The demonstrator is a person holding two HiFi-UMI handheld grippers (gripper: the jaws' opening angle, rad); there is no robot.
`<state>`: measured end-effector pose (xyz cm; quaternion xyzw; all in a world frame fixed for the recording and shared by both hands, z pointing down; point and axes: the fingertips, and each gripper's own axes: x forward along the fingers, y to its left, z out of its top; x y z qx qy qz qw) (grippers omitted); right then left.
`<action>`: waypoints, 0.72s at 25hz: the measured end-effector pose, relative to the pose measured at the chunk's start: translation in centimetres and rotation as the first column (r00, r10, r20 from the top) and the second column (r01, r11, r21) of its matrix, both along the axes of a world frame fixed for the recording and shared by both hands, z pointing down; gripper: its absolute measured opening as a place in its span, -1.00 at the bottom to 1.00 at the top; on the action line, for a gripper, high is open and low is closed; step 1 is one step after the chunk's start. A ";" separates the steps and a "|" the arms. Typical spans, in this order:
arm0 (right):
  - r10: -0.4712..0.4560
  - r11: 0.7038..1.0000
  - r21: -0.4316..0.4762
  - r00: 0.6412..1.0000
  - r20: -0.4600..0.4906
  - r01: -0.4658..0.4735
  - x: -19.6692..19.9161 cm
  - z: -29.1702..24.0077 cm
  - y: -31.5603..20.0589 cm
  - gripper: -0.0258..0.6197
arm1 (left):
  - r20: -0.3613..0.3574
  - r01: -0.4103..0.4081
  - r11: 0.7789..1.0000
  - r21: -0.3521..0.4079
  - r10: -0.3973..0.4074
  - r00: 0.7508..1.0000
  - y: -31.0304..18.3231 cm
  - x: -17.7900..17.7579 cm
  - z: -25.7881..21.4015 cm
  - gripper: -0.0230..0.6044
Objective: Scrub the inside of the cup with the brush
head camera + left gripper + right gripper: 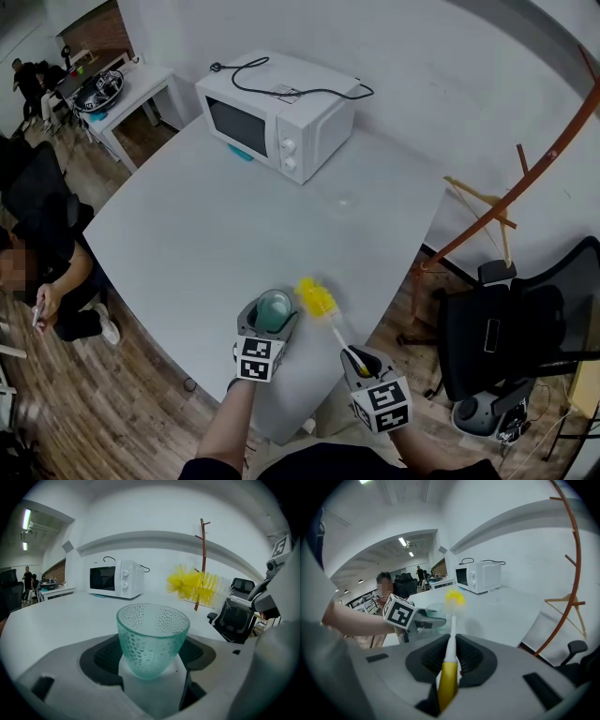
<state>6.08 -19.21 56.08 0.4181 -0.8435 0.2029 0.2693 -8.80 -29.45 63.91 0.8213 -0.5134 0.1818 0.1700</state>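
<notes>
A teal dimpled glass cup [274,307] [152,637] stands upright between the jaws of my left gripper [271,319] [152,665], whose dark pads press on its sides. My right gripper [360,360] [450,660] is shut on the white and yellow handle of a brush [450,641]. The brush's yellow bristle head [316,297] [194,585] [454,598] hangs just to the right of the cup's rim, outside the cup. Both grippers are near the front edge of the white table [187,234].
A white microwave [277,114] with a black cord on top stands at the table's far side. A black office chair [506,337] and a wooden rack [492,211] are to the right. A person [42,281] sits on the floor at left.
</notes>
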 end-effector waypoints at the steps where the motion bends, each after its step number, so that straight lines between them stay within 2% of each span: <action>1: -0.002 1.000 0.003 1.000 -0.001 0.002 0.0 -0.1 0.1 -0.76 | 0.004 -0.005 1.000 0.000 0.005 1.000 0.2 0.0 -0.1 0.28; 6: -0.048 0.998 0.031 0.999 -0.015 0.048 -0.5 -1.4 1.0 -0.76 | 0.039 -0.029 1.000 0.010 0.028 0.999 2.1 -0.5 -1.5 0.28; 10: -0.150 0.986 0.065 0.987 -0.057 0.153 -1.1 -2.6 2.1 -0.76 | 0.082 -0.044 0.999 0.011 0.043 0.996 4.5 -1.4 -3.0 0.27; 14: -0.299 0.946 0.093 0.947 -0.119 0.310 -2.7 -4.4 3.6 -0.76 | 0.158 -0.041 0.999 0.001 0.041 0.987 7.3 -2.9 -3.3 0.28; 18: -0.435 0.881 0.095 0.873 -0.222 0.463 -4.1 -5.9 5.4 -0.76 | 0.236 -0.052 0.999 0.009 0.049 0.971 9.7 -4.3 -4.0 0.28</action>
